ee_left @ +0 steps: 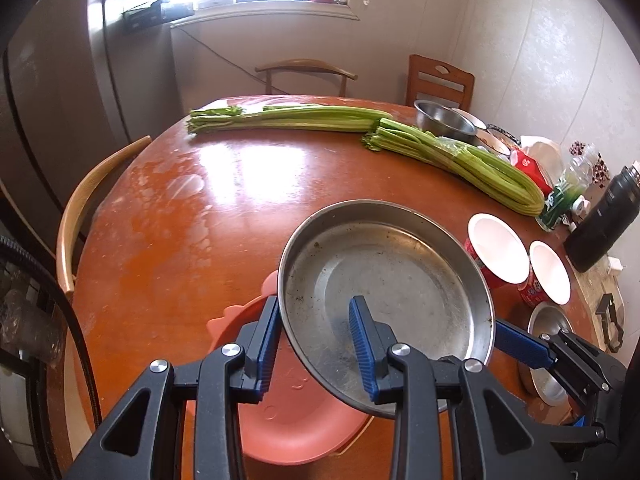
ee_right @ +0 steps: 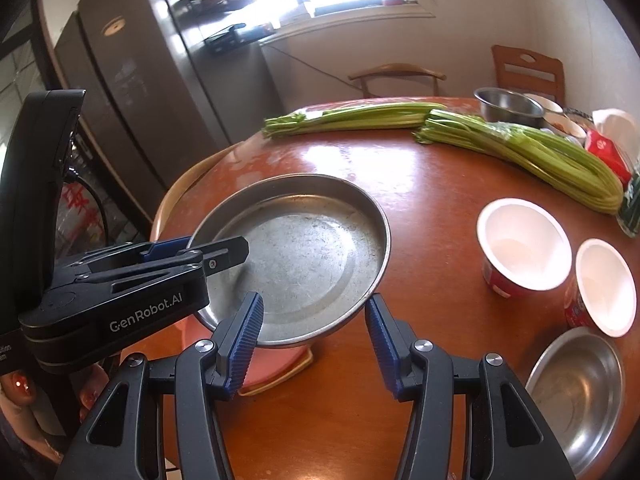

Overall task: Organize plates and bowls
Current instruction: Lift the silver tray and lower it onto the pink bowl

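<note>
Steel plate point(ee_left: 384, 280) hanging tilted above pink plate point(ee_left: 288, 420) at near edge of round wooden table point(ee_left: 180, 208). Left gripper point(ee_left: 316, 344) clamping plate's rim, one pad inside, one outside. Right gripper point(ee_right: 312, 340) standing open, one finger over plate's near rim, other just beside it, not pressing. Two white-lined red cups point(ee_right: 520, 244) sitting to right, small steel bowl point(ee_right: 580, 392) near them. Celery bundles point(ee_left: 288, 118) lying across far side, another steel bowl point(ee_left: 444, 120) beyond.
</note>
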Demonstrator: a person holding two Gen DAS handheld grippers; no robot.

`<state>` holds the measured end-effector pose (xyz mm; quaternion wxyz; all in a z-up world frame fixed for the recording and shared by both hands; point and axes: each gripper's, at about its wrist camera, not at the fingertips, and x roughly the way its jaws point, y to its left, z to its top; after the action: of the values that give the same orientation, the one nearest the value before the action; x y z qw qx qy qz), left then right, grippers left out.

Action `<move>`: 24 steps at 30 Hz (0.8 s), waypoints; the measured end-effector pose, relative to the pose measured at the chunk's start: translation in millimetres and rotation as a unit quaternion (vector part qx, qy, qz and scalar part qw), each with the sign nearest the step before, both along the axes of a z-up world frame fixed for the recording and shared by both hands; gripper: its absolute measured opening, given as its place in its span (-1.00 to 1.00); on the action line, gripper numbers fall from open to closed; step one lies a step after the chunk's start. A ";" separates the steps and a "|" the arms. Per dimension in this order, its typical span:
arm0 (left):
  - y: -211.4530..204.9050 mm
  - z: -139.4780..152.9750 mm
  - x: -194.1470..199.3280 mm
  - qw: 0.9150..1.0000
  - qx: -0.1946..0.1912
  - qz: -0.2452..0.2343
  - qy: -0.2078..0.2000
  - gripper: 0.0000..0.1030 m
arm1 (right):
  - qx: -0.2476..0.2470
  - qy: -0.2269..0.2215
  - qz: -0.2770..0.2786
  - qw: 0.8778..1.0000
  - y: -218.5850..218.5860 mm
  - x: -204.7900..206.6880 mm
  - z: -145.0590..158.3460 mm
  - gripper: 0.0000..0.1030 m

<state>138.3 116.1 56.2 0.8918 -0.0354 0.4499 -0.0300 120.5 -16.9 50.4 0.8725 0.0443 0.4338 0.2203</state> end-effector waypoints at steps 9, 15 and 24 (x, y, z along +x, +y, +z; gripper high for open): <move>33.7 3.0 -15.5 0.999 0.007 0.039 -0.012 -0.32 | -0.010 -0.010 0.041 0.999 33.4 0.0 -1.3 0.08; 50.0 -5.3 -20.0 0.998 0.003 0.055 -0.012 -0.32 | -0.022 -0.008 0.060 0.998 49.3 3.6 -10.9 0.08; 58.9 -29.1 -19.6 0.998 0.001 0.064 0.004 -0.32 | -0.040 0.003 0.076 0.996 63.6 5.6 -28.0 0.08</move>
<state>118.7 175.1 27.1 0.8903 -0.0631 0.4500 0.0277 126.0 46.7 22.4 0.8529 -0.0236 0.4472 0.2685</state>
